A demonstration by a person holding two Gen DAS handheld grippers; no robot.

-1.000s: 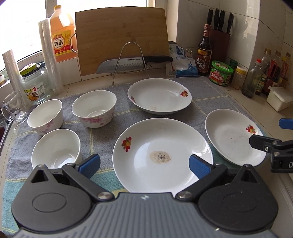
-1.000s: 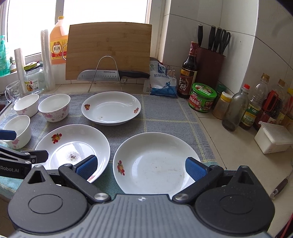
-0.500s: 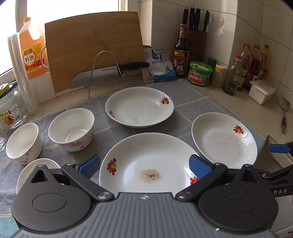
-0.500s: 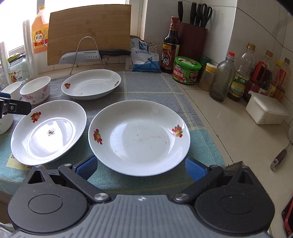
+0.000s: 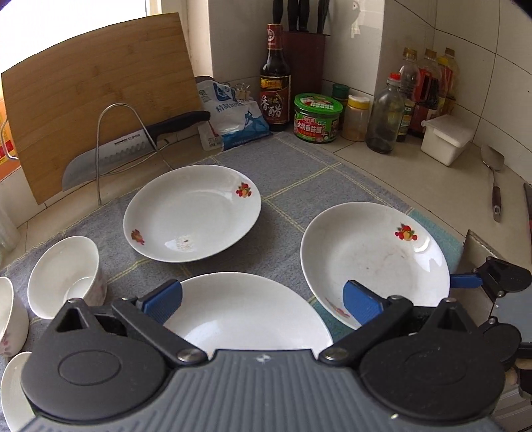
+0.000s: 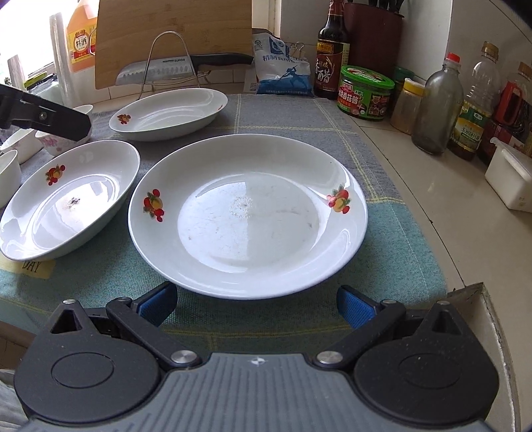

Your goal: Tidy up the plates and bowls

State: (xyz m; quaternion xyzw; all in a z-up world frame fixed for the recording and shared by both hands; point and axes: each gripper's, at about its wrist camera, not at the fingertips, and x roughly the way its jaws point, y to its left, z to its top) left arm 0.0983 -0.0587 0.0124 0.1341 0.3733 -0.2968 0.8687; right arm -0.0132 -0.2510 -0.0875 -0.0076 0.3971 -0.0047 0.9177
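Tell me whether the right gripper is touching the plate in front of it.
Apart. In the right wrist view the right gripper sits open, with a strip of towel showing between its blue fingertips and the plate rim.

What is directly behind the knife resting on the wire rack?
The knife lies across the wire rack, with a wooden cutting board standing upright right behind it. The board hides the wall and whatever it leans against.

the left gripper (image 5: 262, 299) is held open over the near plate (image 5: 246, 309); a second plate (image 5: 193, 212) is seen at eleven o'clock; a third plate (image 5: 372, 259) at two o'clock.
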